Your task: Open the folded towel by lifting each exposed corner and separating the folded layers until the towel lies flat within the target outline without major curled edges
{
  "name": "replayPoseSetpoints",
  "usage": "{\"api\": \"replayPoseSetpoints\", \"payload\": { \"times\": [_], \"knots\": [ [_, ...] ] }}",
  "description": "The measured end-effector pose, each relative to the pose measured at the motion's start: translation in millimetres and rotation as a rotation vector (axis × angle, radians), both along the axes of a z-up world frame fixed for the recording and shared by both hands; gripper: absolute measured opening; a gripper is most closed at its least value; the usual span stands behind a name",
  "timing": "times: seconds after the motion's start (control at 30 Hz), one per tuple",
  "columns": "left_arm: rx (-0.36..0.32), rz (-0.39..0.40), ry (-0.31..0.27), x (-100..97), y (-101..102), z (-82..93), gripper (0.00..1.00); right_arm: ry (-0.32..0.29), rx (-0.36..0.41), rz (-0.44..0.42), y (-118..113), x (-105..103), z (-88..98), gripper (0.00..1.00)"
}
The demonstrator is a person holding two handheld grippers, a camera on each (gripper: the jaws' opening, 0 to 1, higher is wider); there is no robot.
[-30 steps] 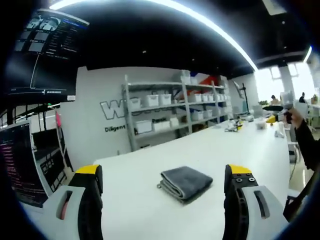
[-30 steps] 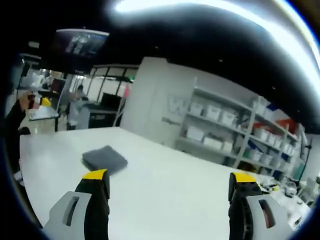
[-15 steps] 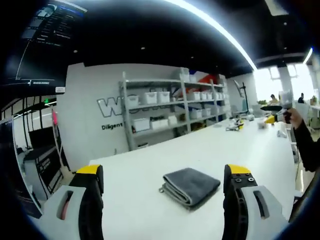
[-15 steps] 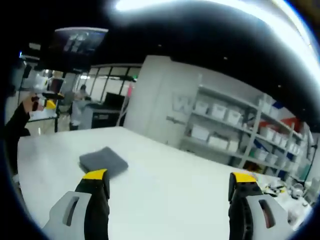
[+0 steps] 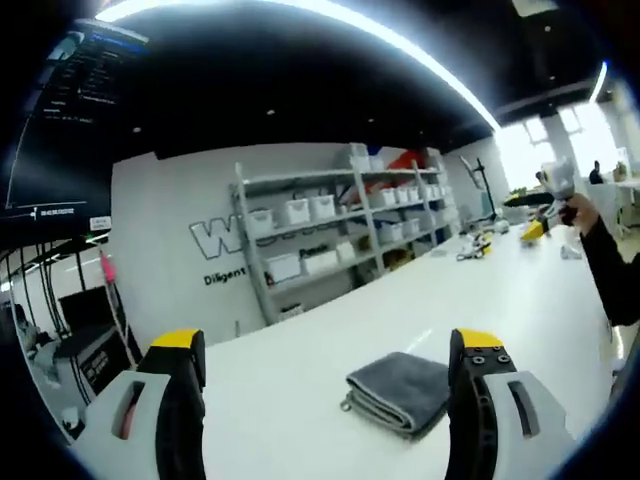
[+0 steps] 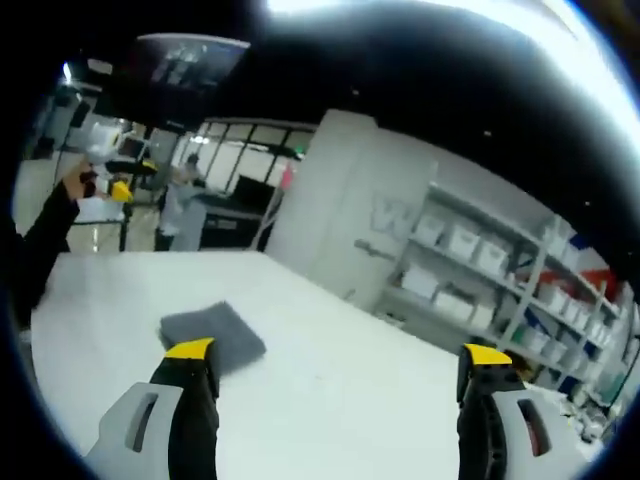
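Grey folded towel [image 5: 400,392] on white table [image 5: 300,400]; fold layers visible left view; both hand-held grippers spread.

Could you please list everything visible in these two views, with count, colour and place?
towel: one, grey, folded, on the table near the right jaw of the left tongs.
table: one, white, long.
shelving: one unit, grey, holding white bins, against the wall.
wall lettering: white wall, partly hidden letters.
ceiling light: one long strip, white.
sleeve: dark, at the right edge of the left gripper view.
left tongs: open, grey with yellow tips.
right tongs: open, the same colours.
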State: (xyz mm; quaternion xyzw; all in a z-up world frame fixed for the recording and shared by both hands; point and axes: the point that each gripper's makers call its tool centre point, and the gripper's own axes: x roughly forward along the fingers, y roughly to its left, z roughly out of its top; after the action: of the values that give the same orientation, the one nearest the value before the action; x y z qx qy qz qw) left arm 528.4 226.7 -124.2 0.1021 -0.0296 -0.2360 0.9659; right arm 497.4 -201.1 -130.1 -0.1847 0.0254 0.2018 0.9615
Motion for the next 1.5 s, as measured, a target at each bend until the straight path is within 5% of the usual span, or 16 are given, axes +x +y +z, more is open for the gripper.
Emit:
{"api": "replayPoseSetpoints", "payload": {
  "times": [0.13, 0.3, 0.63, 0.9, 1.37, 1.5],
  "knots": [
    [-0.1, -0.003, 0.055, 17.4, 3.6, -7.5, 1.0, -0.025, 0.056, 0.002, -3.4, 8.4, 1.2, 1.0],
    [-0.069, -0.001, 0.066, 19.8, 3.5, -12.9, 1.0, -0.028, 0.035, -0.088, -18.1, 28.8, -2.2, 1.0],
    [-0.097, 0.02, 0.074, 34.1, 13.3, -18.7, 0.99, -0.006, 0.008, -0.138, -20.1, 52.7, -15.9, 1.0],
    [-0.069, 0.03, 0.132, 54.5, 2.0, -44.5, 0.98, 0.028, -0.03, -0.115, -1.1, 65.7, -34.9, 1.0],
    [-0.069, 0.014, 0.167, 66.8, -8.6, -58.7, 0.99, 0.02, 0.05, -0.114, -2.4, 88.1, -40.3, 1.0],
    [-0.077, 0.015, 0.17, 77.8, -11.9, -57.3, 0.97, 0.023, -0.012, -0.136, 3.1, 100.9, -46.1, 1.0]
  ]
}}
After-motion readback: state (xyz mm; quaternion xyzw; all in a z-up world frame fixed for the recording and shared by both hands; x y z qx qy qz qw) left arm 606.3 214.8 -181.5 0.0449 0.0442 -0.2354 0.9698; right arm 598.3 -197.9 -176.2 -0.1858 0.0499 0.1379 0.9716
